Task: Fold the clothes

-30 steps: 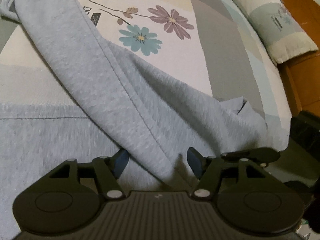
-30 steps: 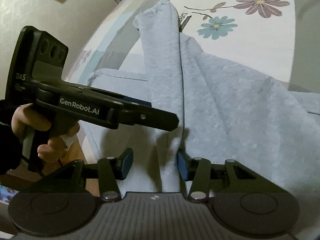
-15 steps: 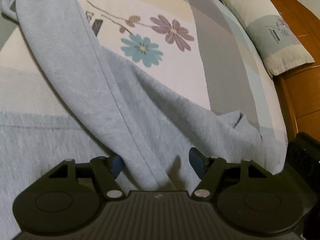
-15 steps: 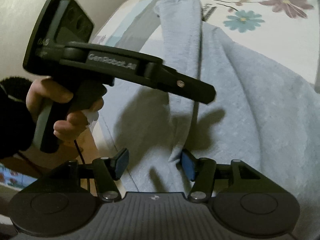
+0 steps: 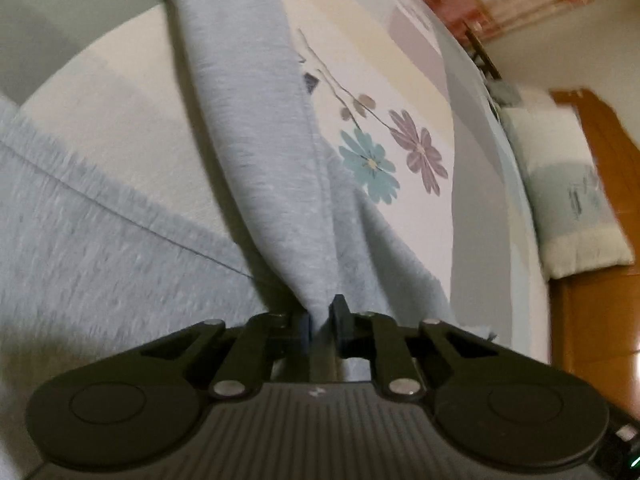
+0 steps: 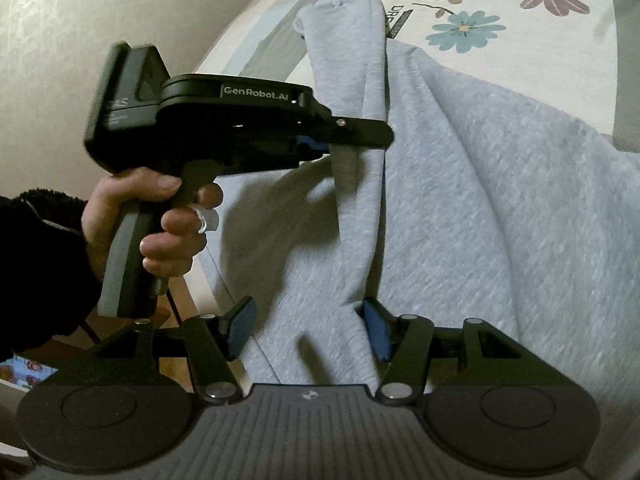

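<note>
A light grey sweatshirt (image 6: 500, 220) lies spread on the bed, its long sleeve (image 5: 248, 120) running away to the cuff (image 6: 344, 0). My left gripper (image 5: 320, 316) is closing, and its pads pinch a ridge of the sleeve, which hangs lifted from them. From the right wrist, that left gripper (image 6: 360, 136) shows side-on in a person's hand (image 6: 160, 216), with the sleeve fold drooping below it. My right gripper (image 6: 307, 320) stands open lower on the same sleeve. Fabric lies between its blue pads (image 6: 376, 328), which do not press on it.
The bed sheet (image 5: 400, 80) is cream and grey with printed flowers (image 5: 368, 164). A pillow (image 5: 572, 200) lies against the wooden headboard (image 5: 600, 128) at the right. The bed's near-left edge drops to a pale floor (image 6: 60, 40).
The left gripper's jaws closed on the sleeve, rolled, and lifted it into a ridge. The right gripper's jaws widened a little while staying in place.
</note>
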The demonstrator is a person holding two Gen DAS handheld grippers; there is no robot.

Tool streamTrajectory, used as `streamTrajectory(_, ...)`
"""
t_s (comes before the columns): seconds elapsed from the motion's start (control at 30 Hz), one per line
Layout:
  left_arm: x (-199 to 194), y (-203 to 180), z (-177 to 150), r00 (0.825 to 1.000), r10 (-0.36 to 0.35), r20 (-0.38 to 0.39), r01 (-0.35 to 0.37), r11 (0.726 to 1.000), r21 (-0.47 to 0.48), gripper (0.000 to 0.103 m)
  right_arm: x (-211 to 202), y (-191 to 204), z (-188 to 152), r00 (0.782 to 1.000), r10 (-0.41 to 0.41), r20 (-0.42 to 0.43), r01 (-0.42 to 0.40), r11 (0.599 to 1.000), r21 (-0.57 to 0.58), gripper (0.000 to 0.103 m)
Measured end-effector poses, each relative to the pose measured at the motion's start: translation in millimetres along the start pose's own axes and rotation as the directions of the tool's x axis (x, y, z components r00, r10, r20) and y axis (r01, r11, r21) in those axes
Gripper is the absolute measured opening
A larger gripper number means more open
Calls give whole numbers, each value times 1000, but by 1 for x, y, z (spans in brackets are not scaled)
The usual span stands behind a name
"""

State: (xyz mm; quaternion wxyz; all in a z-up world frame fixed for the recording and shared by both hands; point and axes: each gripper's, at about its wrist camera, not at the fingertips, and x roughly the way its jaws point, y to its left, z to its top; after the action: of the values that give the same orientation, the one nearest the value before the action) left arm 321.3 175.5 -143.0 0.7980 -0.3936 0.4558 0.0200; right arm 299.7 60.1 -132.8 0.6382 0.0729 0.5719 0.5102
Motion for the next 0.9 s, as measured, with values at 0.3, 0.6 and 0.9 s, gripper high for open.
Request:
streamTrajectory(0.3, -12, -24, -2, 997, 74, 27, -77, 989, 128, 5, -7, 12, -10, 999, -35, 20, 35, 999, 0, 64)
streamTrajectory(0.6, -68, -47, -22, 985, 120, 121, -138, 978, 155, 4, -65, 9, -21, 986, -133, 99, 133, 991, 4, 71)
streamTrajectory(0.9, -89, -29, -51, 966, 238, 100, -250, 958, 141, 4, -99, -1, -41, 977, -198, 81, 193, 979, 61, 72)
